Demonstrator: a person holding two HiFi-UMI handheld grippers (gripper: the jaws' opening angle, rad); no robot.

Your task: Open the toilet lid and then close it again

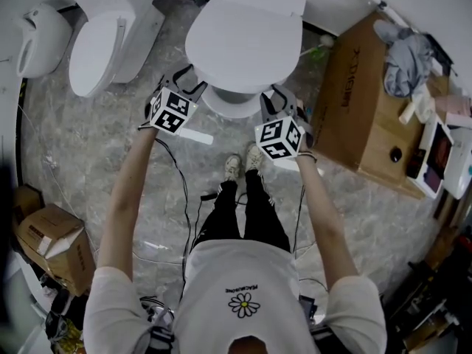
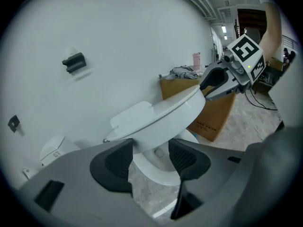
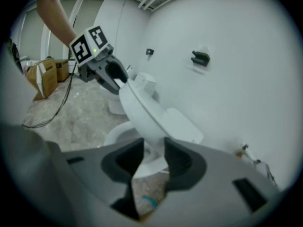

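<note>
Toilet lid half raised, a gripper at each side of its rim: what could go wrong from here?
The toilet lid hangs tilted between the left gripper and right gripper, jaws astride its rim: a loose hold may let it slam onto the bowl. Uneven lowering could twist it.

Right gripper [image 3: 150, 162] at bottom, jaws apart, near edge of tilted toilet lid [image 3: 147, 110] between pads; contact unclear. Left gripper [image 3: 118, 79] at lid's far rim. Black fixture [image 3: 200, 58] on white wall [image 3: 236, 103]. Cardboard boxes [image 3: 45, 74] far left.
</note>
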